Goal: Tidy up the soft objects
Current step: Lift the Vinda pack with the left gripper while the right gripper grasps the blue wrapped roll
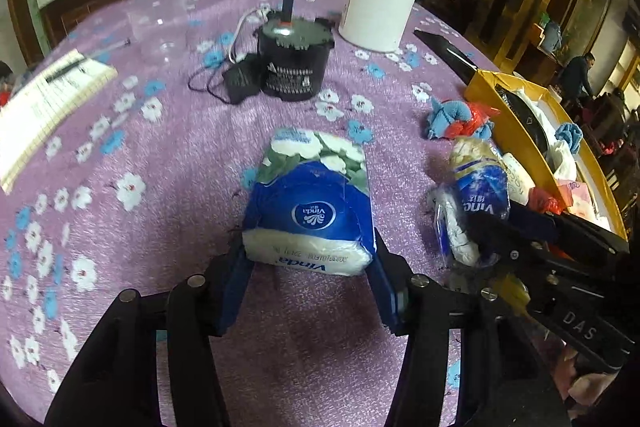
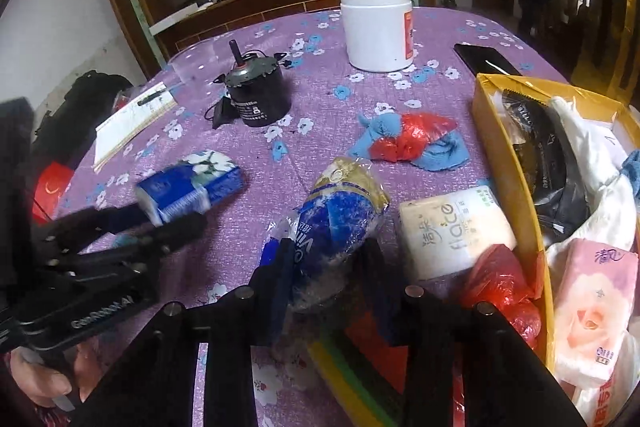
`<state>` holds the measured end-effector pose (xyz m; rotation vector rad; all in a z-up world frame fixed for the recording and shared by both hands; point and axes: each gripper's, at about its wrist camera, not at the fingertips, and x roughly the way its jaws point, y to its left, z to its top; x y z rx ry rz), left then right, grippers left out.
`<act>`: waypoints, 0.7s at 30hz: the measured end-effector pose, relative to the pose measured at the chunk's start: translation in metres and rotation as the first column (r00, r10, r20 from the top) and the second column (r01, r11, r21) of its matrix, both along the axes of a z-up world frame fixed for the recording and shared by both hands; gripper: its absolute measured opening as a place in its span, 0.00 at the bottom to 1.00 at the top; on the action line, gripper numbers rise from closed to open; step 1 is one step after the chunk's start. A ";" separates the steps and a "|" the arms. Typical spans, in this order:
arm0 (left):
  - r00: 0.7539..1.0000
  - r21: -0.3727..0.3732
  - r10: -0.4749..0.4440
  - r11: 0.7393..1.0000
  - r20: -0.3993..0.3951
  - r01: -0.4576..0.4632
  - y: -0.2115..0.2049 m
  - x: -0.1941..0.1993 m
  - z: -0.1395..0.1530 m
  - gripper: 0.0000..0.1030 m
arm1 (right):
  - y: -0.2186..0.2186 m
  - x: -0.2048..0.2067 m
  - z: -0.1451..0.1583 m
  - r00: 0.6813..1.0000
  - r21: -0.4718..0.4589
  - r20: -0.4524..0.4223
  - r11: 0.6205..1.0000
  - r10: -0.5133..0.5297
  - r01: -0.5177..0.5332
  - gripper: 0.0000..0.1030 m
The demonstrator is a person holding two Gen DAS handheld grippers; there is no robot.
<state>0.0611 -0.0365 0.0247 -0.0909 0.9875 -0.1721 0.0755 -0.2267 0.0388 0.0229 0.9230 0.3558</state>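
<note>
Left gripper (image 1: 310,263): jaws holding flowered tissue pack (image 1: 312,203), mid-table. Right gripper (image 2: 328,267): jaws pinching crumpled blue pack (image 2: 340,219) beside it. Yellow box (image 2: 504,163), right, already holds several soft items. Blue-red rag (image 2: 408,141) and white pack (image 2: 452,231) remain on table (image 1: 160,155).

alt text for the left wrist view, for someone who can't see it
The left gripper has its fingers on either side of a blue Vinda tissue pack lying on a purple floral tablecloth. Behind stand a black motor and white jar; a yellow box sits right.
</note>
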 end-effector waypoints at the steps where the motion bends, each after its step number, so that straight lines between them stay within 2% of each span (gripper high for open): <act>1: 1.000 -0.002 -0.002 1.000 0.005 0.002 -0.001 0.000 0.000 0.59 | 0.000 0.000 0.001 1.000 0.007 0.001 1.000 0.000 0.000 0.35; 4: 1.000 0.001 -0.004 1.000 0.000 0.004 -0.005 0.003 -0.001 0.67 | 0.000 0.000 0.003 1.000 0.018 0.007 1.000 0.006 -0.006 0.35; 8: 1.000 0.020 0.005 1.000 0.022 -0.005 -0.008 0.007 -0.002 0.66 | 0.000 -0.001 0.005 1.000 0.021 0.020 1.000 0.002 -0.003 0.35; 9: 1.000 0.033 0.007 0.999 0.030 -0.008 -0.009 0.007 -0.002 0.65 | 0.000 -0.002 0.005 1.000 0.018 0.026 1.000 0.000 0.000 0.35; 10: 0.999 0.056 0.008 0.998 0.039 -0.011 -0.011 0.006 -0.002 0.51 | 0.000 -0.002 0.005 1.000 0.017 0.029 1.000 -0.003 0.003 0.35; 11: 0.999 0.080 0.009 0.997 0.050 -0.013 -0.012 0.006 -0.001 0.49 | -0.001 -0.002 0.005 1.000 0.019 0.030 1.000 -0.006 0.005 0.35; 15: 0.996 0.057 0.017 0.998 0.093 -0.022 -0.007 0.000 0.007 0.49 | -0.002 -0.003 0.008 0.999 0.043 0.045 0.999 0.001 -0.003 0.35; 21: 0.980 0.079 0.044 0.995 0.195 -0.060 -0.005 -0.010 0.022 0.49 | -0.004 -0.008 0.018 0.995 0.073 0.098 0.997 0.003 -0.010 0.35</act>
